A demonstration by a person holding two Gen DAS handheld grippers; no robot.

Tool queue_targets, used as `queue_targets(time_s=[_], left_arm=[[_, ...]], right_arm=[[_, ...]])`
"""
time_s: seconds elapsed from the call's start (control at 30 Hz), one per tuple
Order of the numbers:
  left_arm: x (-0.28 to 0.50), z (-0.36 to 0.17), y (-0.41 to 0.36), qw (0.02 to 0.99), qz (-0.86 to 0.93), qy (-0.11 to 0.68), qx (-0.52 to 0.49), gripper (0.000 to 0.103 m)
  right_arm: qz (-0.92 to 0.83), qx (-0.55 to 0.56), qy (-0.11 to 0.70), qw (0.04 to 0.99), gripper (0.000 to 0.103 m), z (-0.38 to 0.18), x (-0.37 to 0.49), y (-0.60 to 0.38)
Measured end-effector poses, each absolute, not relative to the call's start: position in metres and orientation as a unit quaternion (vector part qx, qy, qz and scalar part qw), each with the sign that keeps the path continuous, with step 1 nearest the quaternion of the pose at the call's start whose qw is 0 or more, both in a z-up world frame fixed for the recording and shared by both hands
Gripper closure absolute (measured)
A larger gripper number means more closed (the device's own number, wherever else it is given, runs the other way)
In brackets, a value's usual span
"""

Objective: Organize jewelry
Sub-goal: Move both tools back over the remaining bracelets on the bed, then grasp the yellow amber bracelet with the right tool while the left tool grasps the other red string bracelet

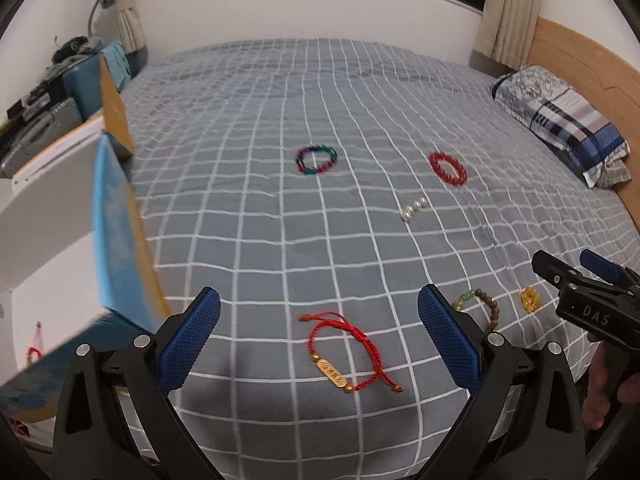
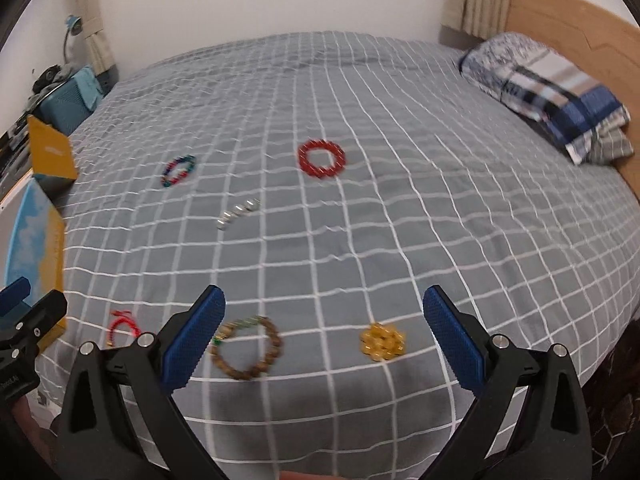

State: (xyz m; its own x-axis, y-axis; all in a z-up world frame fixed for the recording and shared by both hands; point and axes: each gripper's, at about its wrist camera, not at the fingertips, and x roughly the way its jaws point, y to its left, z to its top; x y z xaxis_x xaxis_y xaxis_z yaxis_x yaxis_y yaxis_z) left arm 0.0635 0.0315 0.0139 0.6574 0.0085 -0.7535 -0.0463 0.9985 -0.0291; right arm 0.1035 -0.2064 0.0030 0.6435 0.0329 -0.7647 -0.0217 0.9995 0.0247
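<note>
While both claws hang spread wide and empty over the grey bed cover with its white grid (image 1: 280, 240), the right claw (image 2: 324, 336) bears the white letters "DAS" on its black body. Between the left claw (image 1: 320, 340) fingers lies a red cord bracelet with a gold tag (image 1: 344, 354); ahead of the right claw lie a brown wooden bead bracelet (image 2: 248, 350) and a yellow bead cluster (image 2: 382, 341). Farther ahead sit a patterned blue pillow (image 2: 548, 92) and a wooden headboard (image 2: 580, 28).

Both wrist views low over bed (image 1: 360, 92), facing headboard-side wall (shared bracelets).
</note>
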Motion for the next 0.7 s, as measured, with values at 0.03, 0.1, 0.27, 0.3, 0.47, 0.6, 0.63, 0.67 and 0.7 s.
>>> queue_targets(time_s=[0.03,0.1,0.27,0.3,0.47,0.6,0.63,0.67,0.7], left_arm=[[0.065,0.007,0.028,0.909,0.013,0.416,-0.02,0.006],[0.066,-0.002,0.025,0.907,0.011,0.42,-0.017,0.006],[0.073,-0.035,0.019,0.897,0.007,0.441,-0.018,0.006],[0.075,-0.041,0.018,0.895,0.006,0.445,-0.015,0.006],[0.081,-0.065,0.016,0.89,-0.004,0.456,-0.017,0.006],[0.085,-0.083,0.015,0.884,-0.005,0.467,-0.016,0.006],[0.084,-0.085,0.014,0.886,-0.005,0.463,-0.011,0.006],[0.085,-0.086,0.013,0.887,-0.004,0.461,-0.009,0.006],[0.085,-0.087,0.013,0.887,-0.005,0.461,-0.01,0.006]], right_arm=[[0.014,0.009,0.425,0.905,0.008,-0.003,0.104,-0.211],[0.013,0.015,0.43,0.902,0.008,-0.013,0.107,-0.219],[0.012,0.03,0.447,0.894,0.008,-0.04,0.115,-0.235],[0.01,0.029,0.452,0.892,0.008,-0.048,0.117,-0.237],[0.007,0.031,0.468,0.883,0.008,-0.071,0.123,-0.239],[0.007,0.016,0.477,0.879,0.008,-0.084,0.123,-0.234],[0.008,0.016,0.476,0.879,0.008,-0.084,0.123,-0.234],[0.009,0.018,0.476,0.879,0.009,-0.085,0.122,-0.235],[0.01,0.021,0.477,0.879,0.012,-0.086,0.123,-0.236]])
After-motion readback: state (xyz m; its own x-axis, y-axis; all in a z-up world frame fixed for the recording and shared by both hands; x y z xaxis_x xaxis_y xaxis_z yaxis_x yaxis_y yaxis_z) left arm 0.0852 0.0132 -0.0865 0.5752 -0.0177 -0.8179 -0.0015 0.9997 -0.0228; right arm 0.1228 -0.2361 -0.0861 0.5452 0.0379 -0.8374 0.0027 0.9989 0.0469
